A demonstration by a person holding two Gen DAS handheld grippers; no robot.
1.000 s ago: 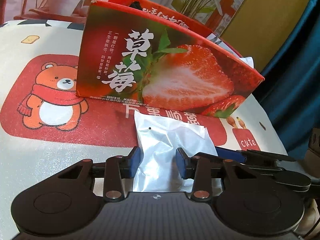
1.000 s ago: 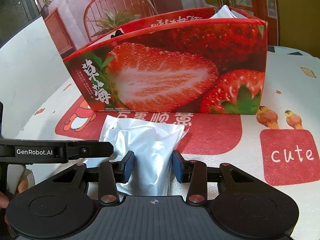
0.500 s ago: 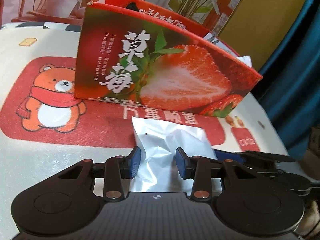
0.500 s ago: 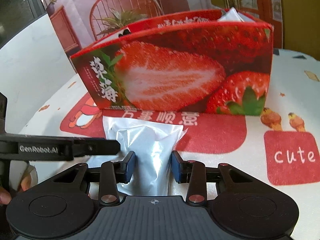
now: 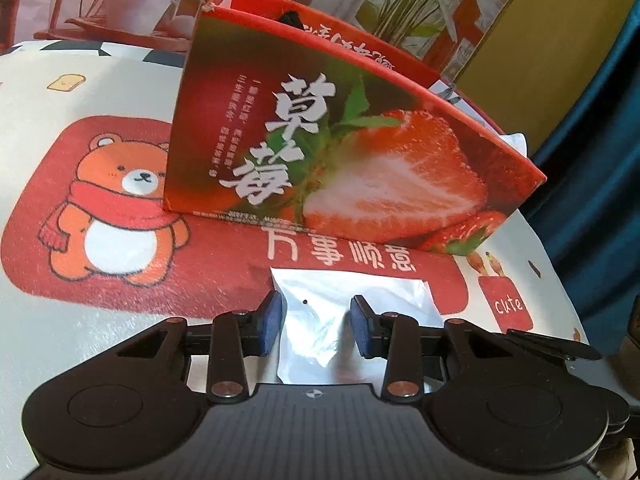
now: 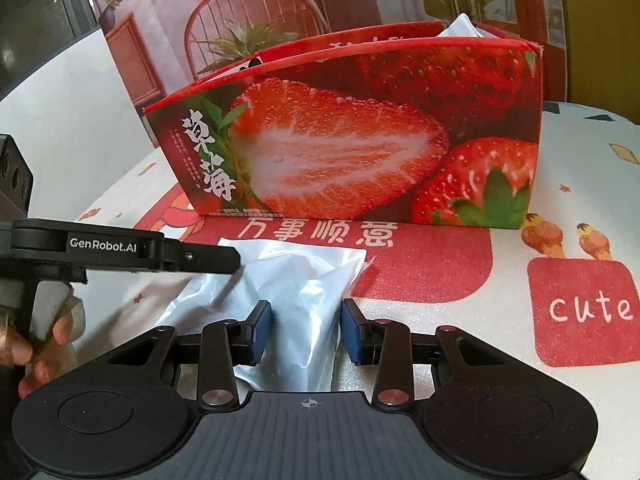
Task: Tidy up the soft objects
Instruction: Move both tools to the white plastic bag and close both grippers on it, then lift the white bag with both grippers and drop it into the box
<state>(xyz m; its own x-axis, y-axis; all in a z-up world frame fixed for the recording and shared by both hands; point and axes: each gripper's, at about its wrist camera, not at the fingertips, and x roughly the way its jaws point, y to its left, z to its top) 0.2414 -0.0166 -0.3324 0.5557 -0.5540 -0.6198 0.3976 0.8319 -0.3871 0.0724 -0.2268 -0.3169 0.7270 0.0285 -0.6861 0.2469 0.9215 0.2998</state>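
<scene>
I have the silvery pouch (image 6: 296, 304) pinched from both ends, left gripper (image 5: 316, 326) and right gripper (image 6: 306, 330) each clamped on it, low before the strawberry box (image 6: 360, 152). The film looks slick, I think; an uneven lift could let it slide free or snag the box's rim.

- Silvery pouch (image 6: 296, 300) at centre frame: thin foil-like film, crinkled, catching soft glare.
- Strawberry box (image 6: 360, 140) behind it: printed cardboard, smooth with a slight sheen.
- Table cover (image 5: 100, 280) at the left: matt, finely grained print, looks like cloth or foam sheet.
- Right gripper (image 6: 306, 330): matt black plastic, blue textured pads (image 6: 262, 332), shiny metal rivets.
- Left gripper (image 5: 316, 326): the same matt black plastic, ribbed at the base.
</scene>
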